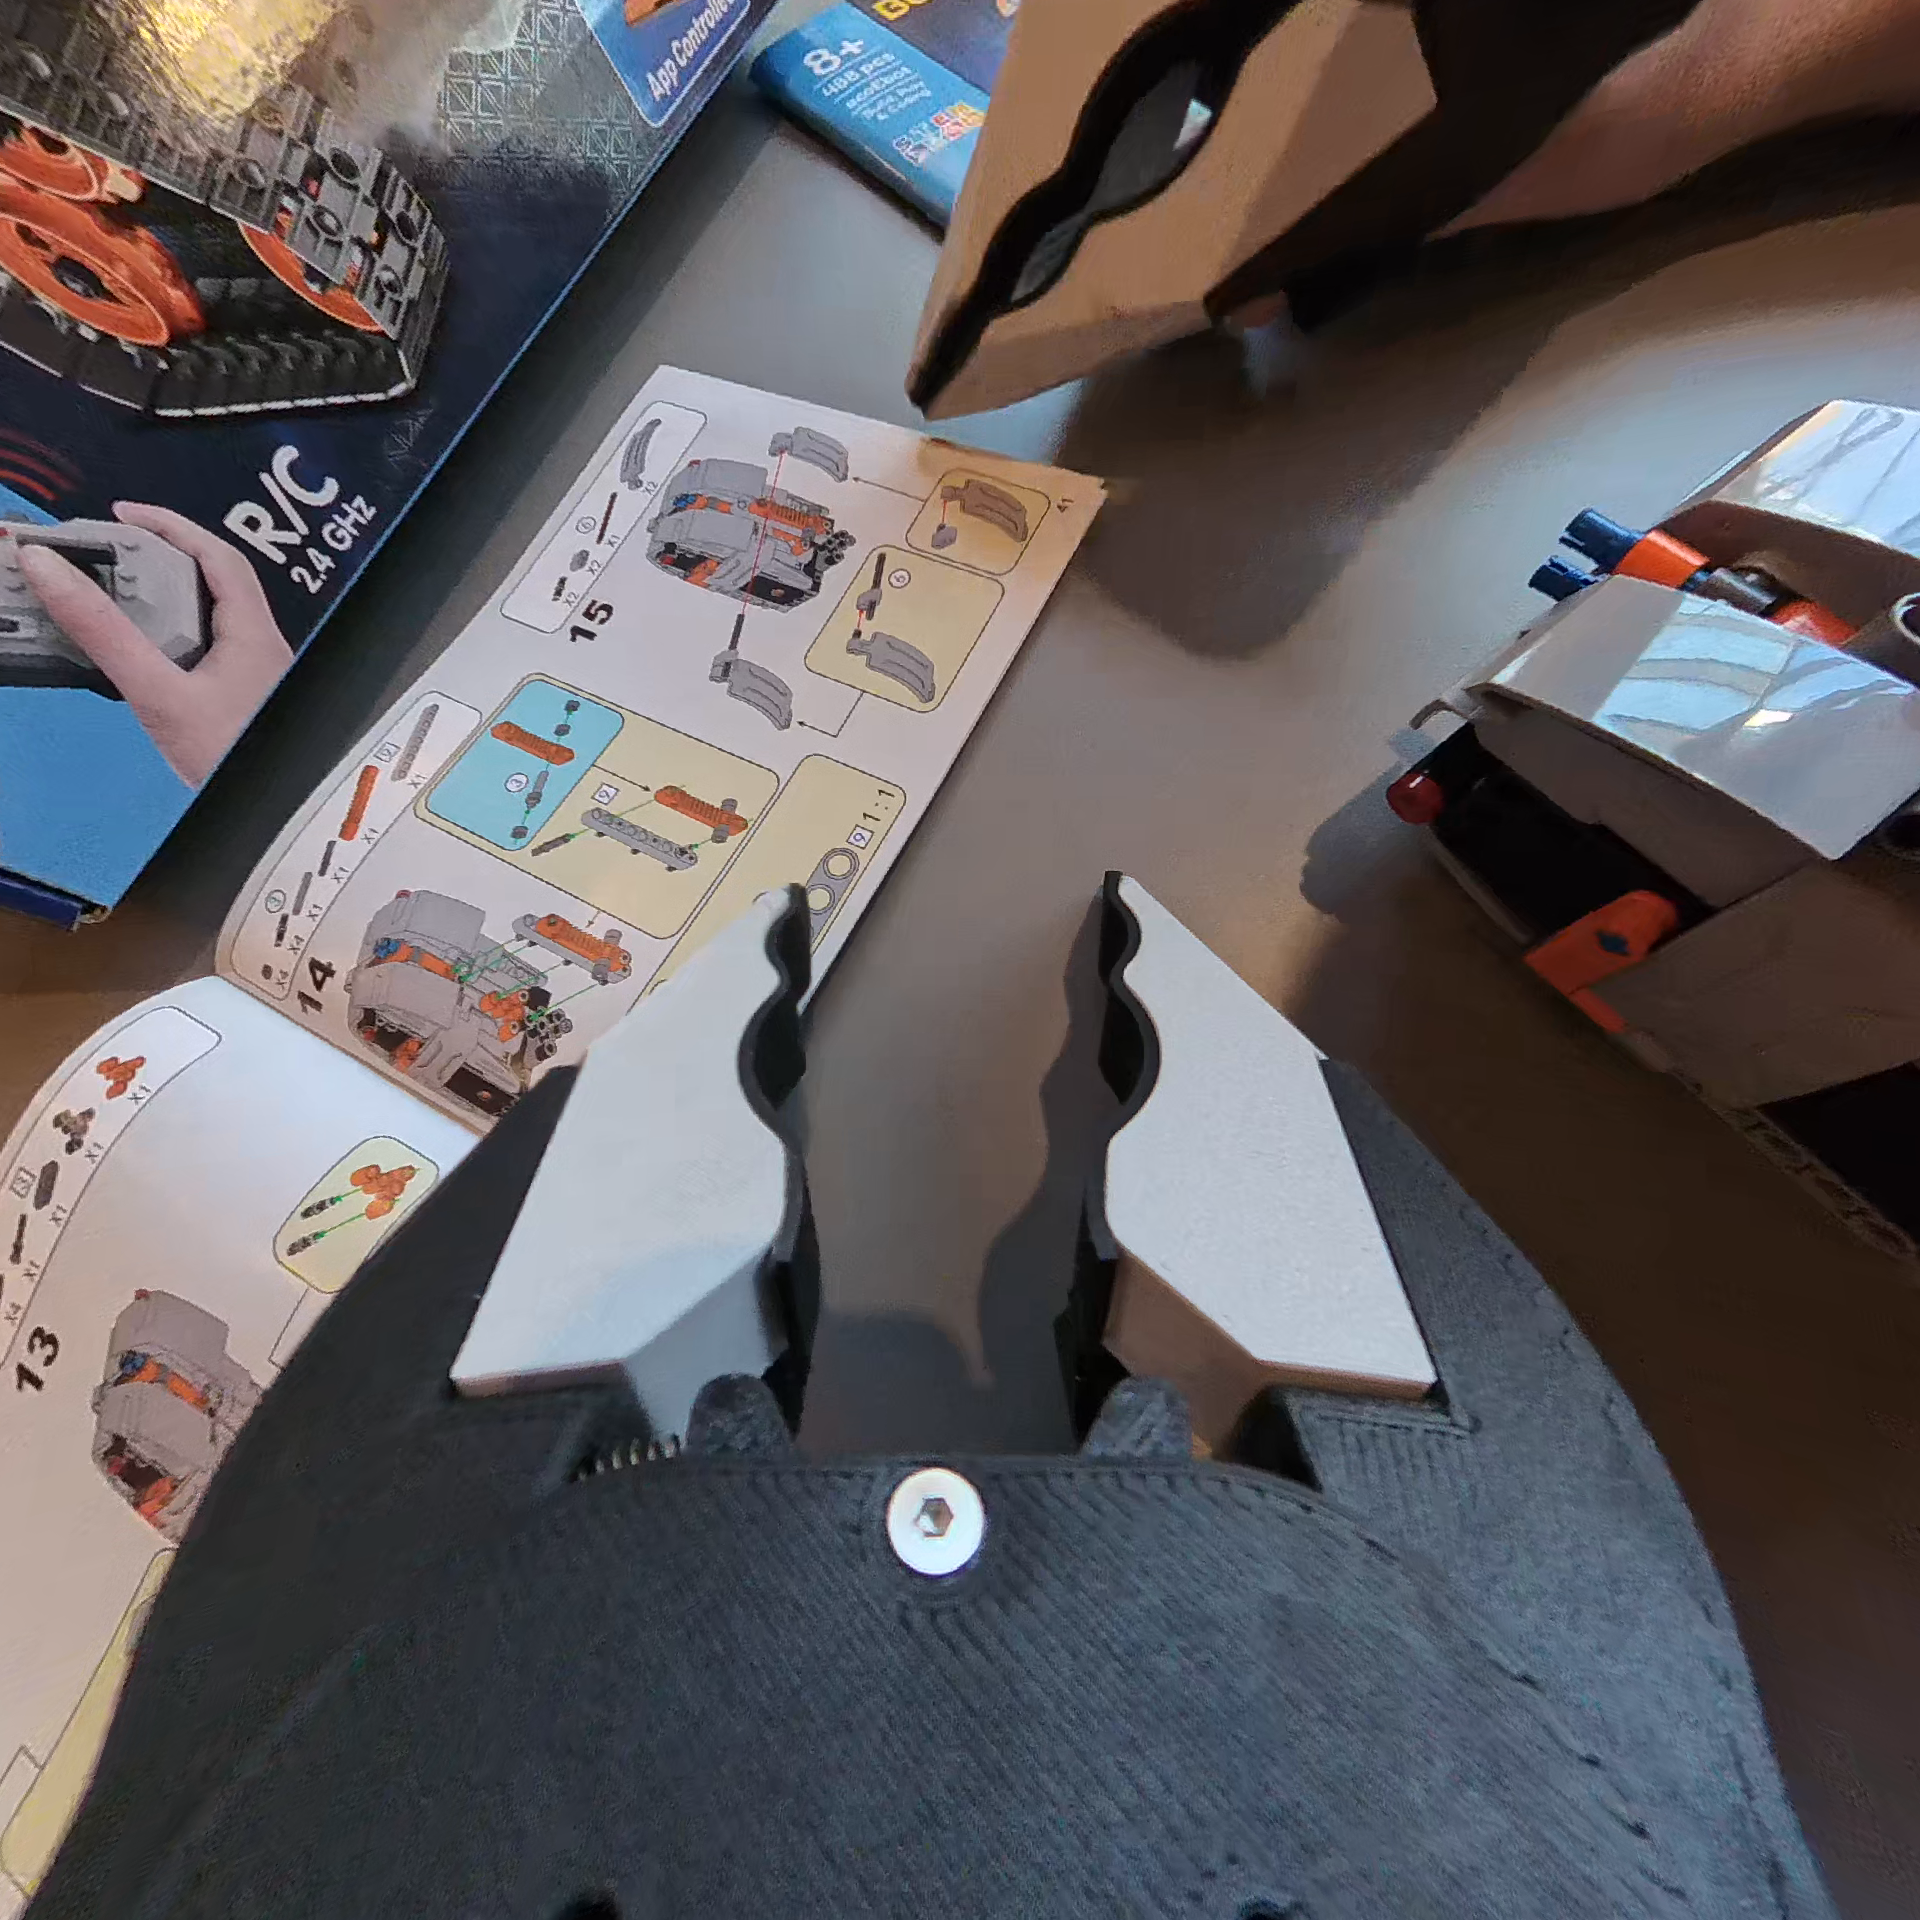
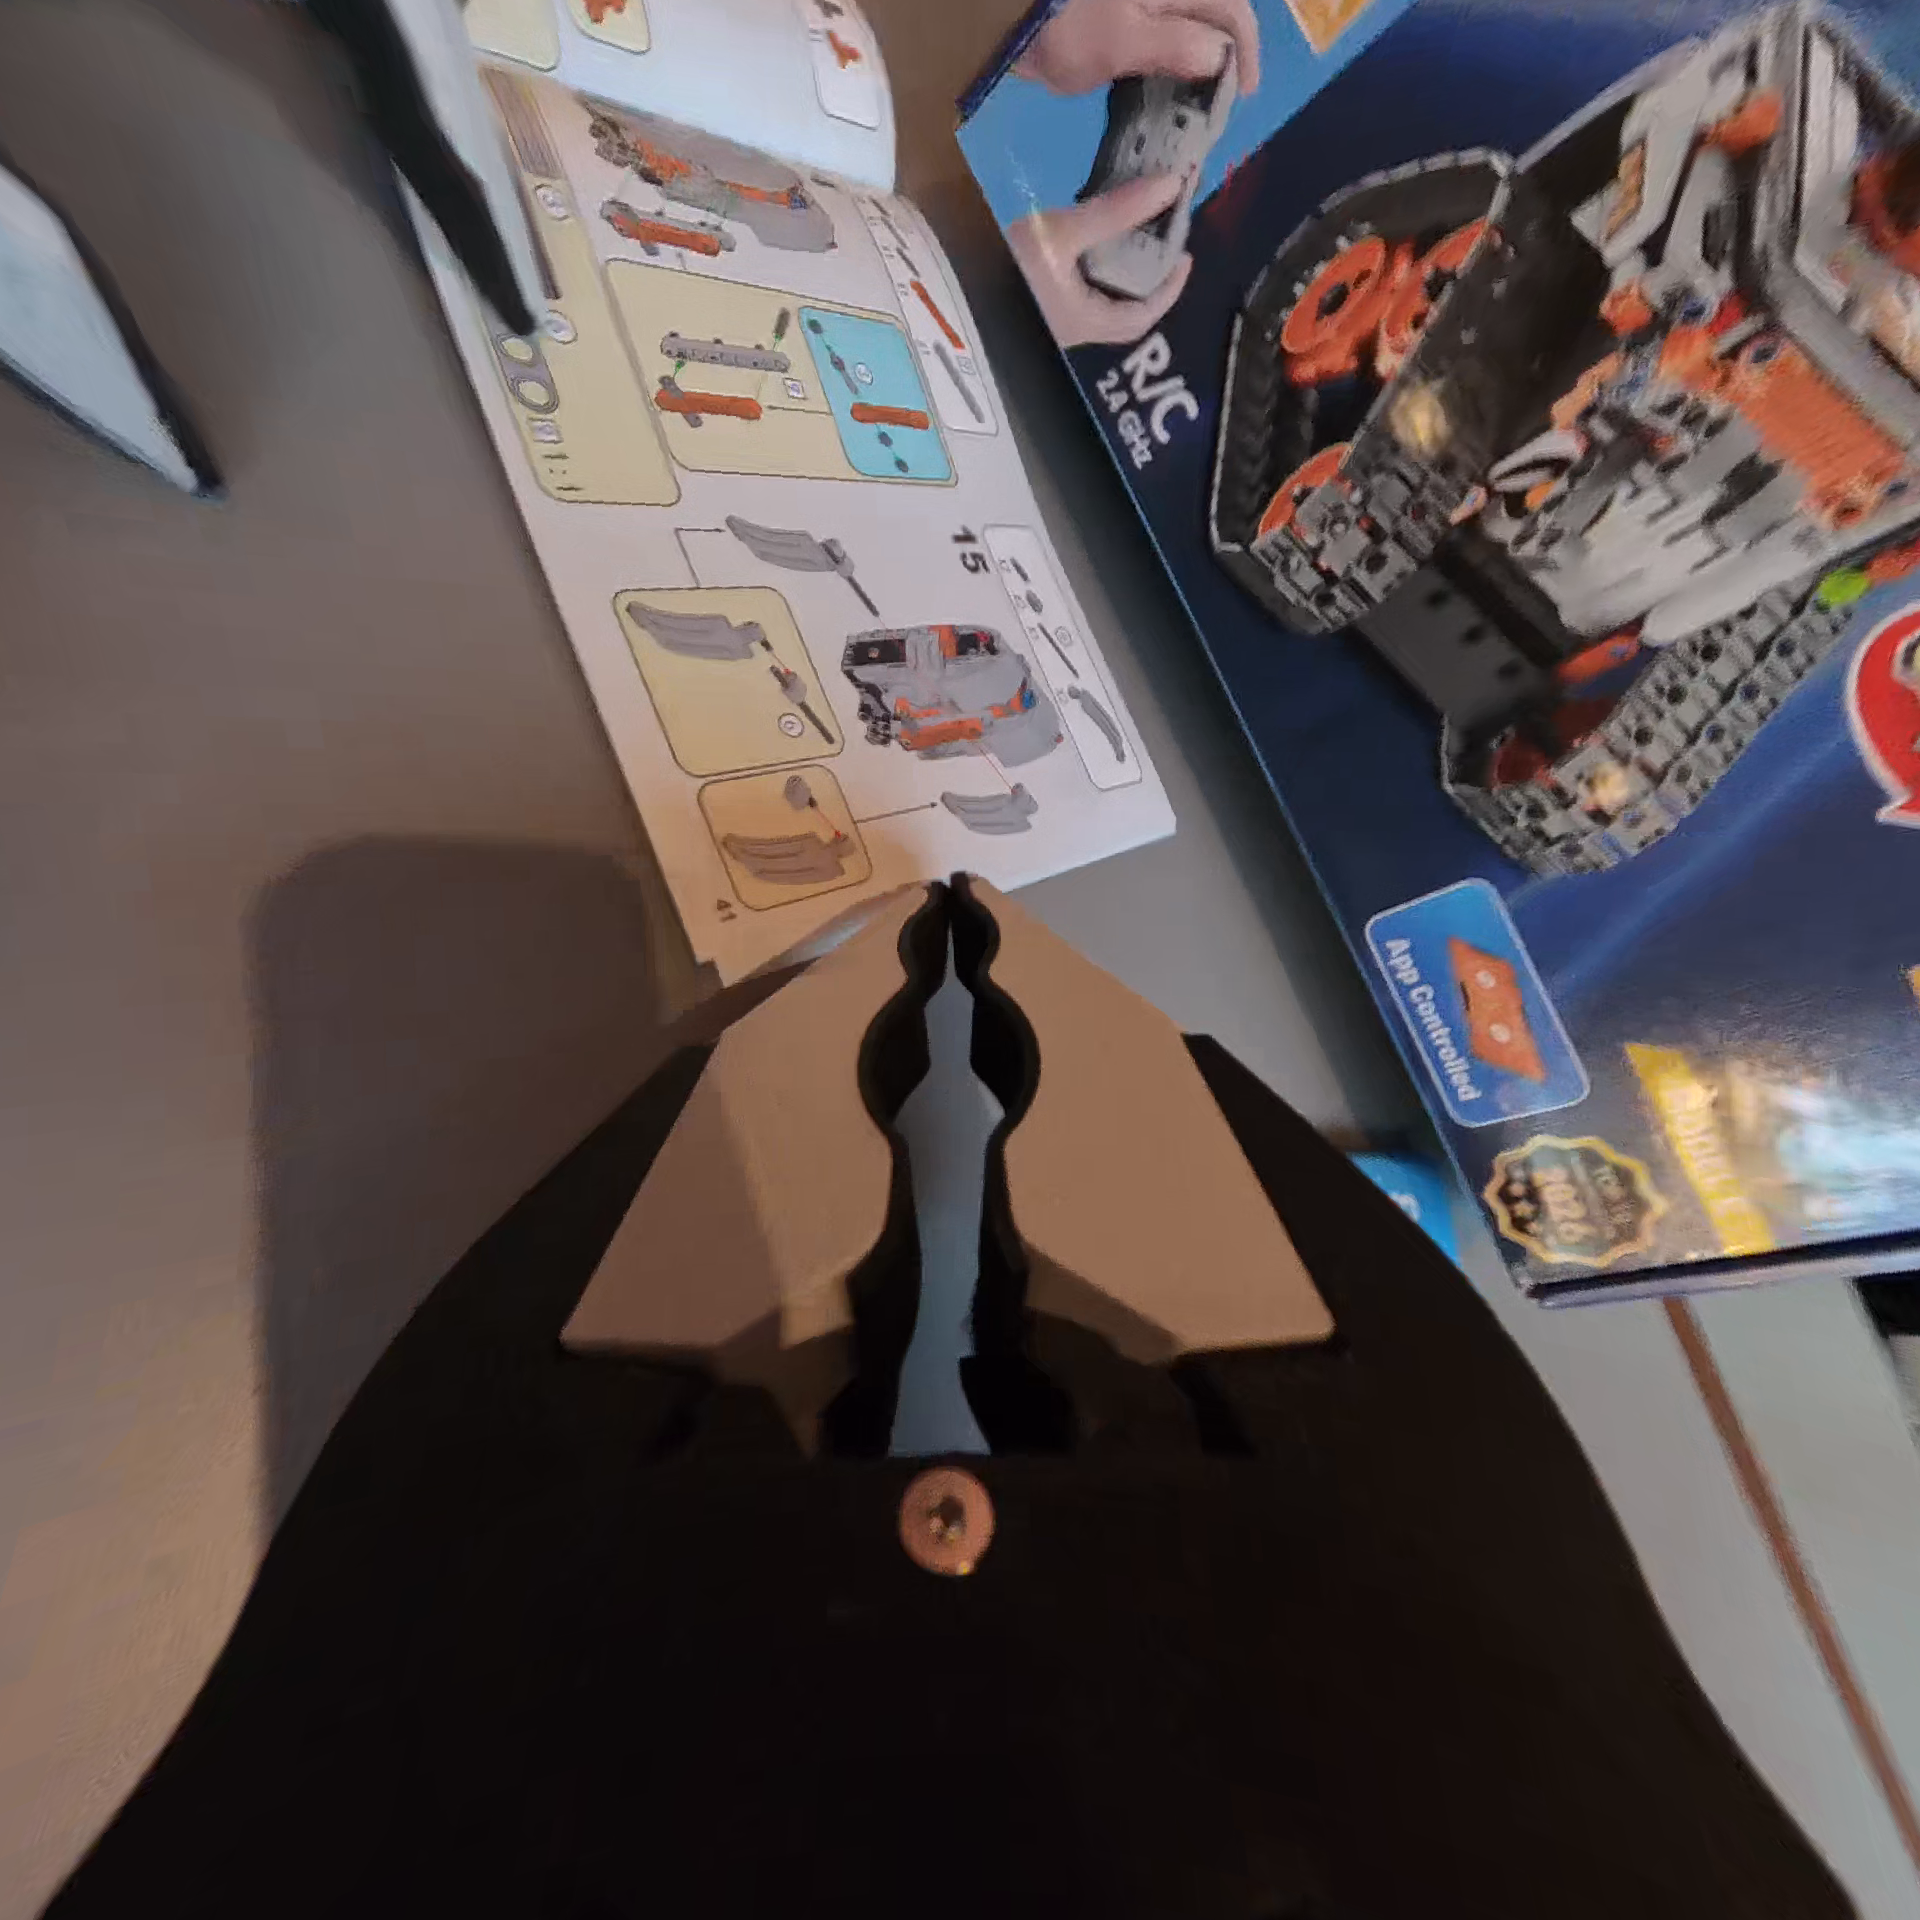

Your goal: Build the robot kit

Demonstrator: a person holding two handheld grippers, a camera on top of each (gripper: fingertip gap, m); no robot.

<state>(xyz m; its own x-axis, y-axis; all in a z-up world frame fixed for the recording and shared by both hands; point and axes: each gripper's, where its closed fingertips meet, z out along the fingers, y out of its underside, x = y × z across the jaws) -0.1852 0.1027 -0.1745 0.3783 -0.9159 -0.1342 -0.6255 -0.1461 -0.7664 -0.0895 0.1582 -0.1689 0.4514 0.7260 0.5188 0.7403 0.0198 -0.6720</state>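
While tilted downward, right gripper [image 2: 954,883] closed

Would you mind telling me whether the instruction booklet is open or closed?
Open: the instruction booklet lies spread on the table, inner pages showing numbered assembly steps.

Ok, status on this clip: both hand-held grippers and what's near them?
Left hand-held gripper open, empty, by manual. Right hand-held gripper shut, empty, at manual's edge. Model and box untouched.
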